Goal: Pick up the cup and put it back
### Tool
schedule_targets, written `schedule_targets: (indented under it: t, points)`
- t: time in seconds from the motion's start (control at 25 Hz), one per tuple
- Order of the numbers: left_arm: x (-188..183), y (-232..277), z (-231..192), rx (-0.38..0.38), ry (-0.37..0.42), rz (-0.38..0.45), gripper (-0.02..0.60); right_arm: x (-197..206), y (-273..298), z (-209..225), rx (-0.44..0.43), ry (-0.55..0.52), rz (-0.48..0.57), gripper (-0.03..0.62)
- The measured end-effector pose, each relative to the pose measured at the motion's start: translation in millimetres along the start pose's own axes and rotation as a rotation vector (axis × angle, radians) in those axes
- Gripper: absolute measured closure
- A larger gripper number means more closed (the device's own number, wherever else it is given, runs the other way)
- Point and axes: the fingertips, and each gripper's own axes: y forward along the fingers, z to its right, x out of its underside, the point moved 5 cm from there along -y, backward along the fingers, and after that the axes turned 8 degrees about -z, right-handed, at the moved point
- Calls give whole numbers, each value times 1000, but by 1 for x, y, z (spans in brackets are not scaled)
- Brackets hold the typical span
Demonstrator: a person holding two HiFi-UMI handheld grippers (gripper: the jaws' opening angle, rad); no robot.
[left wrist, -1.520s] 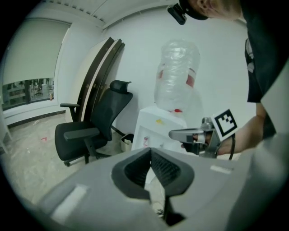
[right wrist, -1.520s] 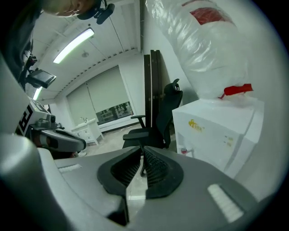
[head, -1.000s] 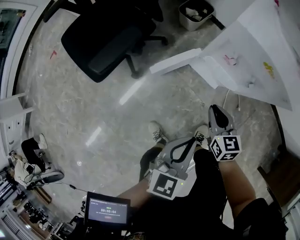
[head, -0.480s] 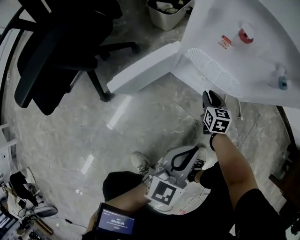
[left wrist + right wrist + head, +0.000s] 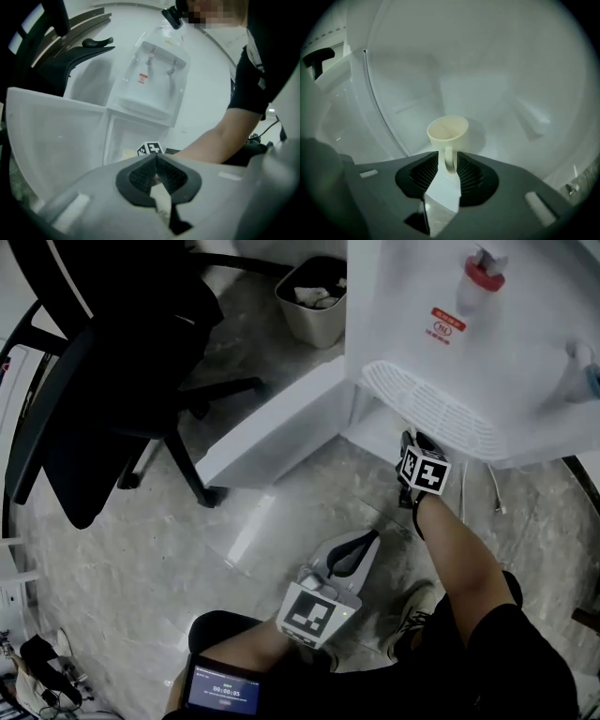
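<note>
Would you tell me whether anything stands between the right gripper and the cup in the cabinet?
Nothing visible does. The right gripper has jaws that have just been opening and already straddle the handle of the cup, apparently without pressing it, and the cabinet door is swung open.

Left claw (image 5: 371,538): light grey moulded shell, with black ribbed pads set in a black teardrop-shaped surround. Right claw (image 5: 447,159): same ribbed pads, but its shell reads darker grey. Each carries a white marker cube (image 5: 307,613) printed with black squares. The wearer has a black short-sleeved top (image 5: 525,652) and a pale trainer (image 5: 410,615).
</note>
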Motion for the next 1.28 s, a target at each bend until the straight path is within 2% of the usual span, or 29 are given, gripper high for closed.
schedule_targets:
  t: [0.16, 0.24, 0.28, 0.44, 0.56, 0.8, 0.92, 1.04, 1.2, 1.28]
  points:
    - [-15, -4, -21, -53, 51, 50, 577, 2, 17, 6, 21, 36, -30, 474]
    - [-16, -7, -28, -66, 39, 59, 577, 2, 17, 6, 32, 23, -41, 530]
    - [-15, -8, -30, -68, 38, 55, 577, 1, 16, 6, 34, 21, -43, 537]
    - [-12, -8, -28, -53, 55, 40, 577, -4, 7, 5, 16, 2, -24, 542]
    - [-17, -7, -25, -40, 56, 57, 577, -10, -3, 1, 1, -63, 0, 543]
    - [-26, -5, -21, -25, 53, 82, 577, -12, -11, -4, -13, -88, 26, 543]
    - [-26, -8, -19, -33, 25, 82, 577, -10, -22, -15, -37, -145, 34, 543]
    - [-33, -19, -11, -57, -42, 78, 577, -11, -44, -29, -98, -184, 25, 543]
    - [-41, -44, 25, -108, -88, 42, 577, -6, -100, -49, -163, -227, -36, 543]
    - [-41, -65, 46, -152, -176, -5, 577, 4, -140, -57, -194, -236, -92, 543]
